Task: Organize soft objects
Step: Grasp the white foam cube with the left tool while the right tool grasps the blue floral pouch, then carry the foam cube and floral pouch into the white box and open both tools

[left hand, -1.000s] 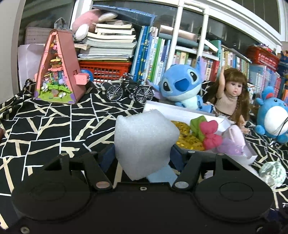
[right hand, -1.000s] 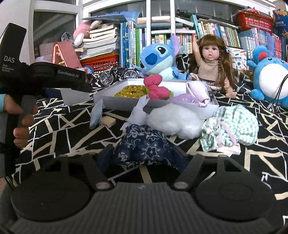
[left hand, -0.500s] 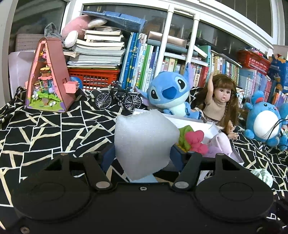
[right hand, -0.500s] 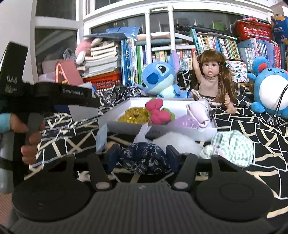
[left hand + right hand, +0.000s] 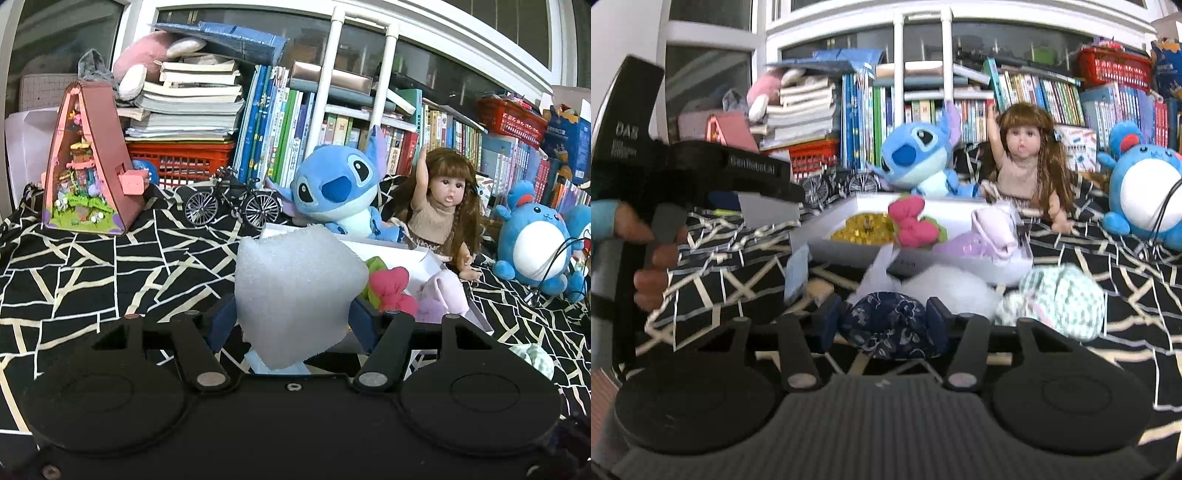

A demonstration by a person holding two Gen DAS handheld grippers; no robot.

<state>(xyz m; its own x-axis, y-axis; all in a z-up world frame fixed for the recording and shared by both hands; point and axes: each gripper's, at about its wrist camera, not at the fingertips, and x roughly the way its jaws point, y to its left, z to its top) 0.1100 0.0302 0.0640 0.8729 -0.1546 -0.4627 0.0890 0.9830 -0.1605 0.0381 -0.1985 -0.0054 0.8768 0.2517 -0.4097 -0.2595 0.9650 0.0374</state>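
A white foam block (image 5: 295,291) is clamped between the pads of the left gripper (image 5: 293,317), which is tilted slightly downward over the black patterned cloth (image 5: 92,266). The grip of that gripper is wrapped by a hand (image 5: 646,266) seen at the left edge of the right wrist view. A dark blue floral bundle (image 5: 886,325) is pressed between the pads of the right gripper (image 5: 884,325), whose jaws are opening. Just beyond, white stuffing (image 5: 945,288) and a green checked cloth (image 5: 1056,299) lie before the white box (image 5: 960,266).
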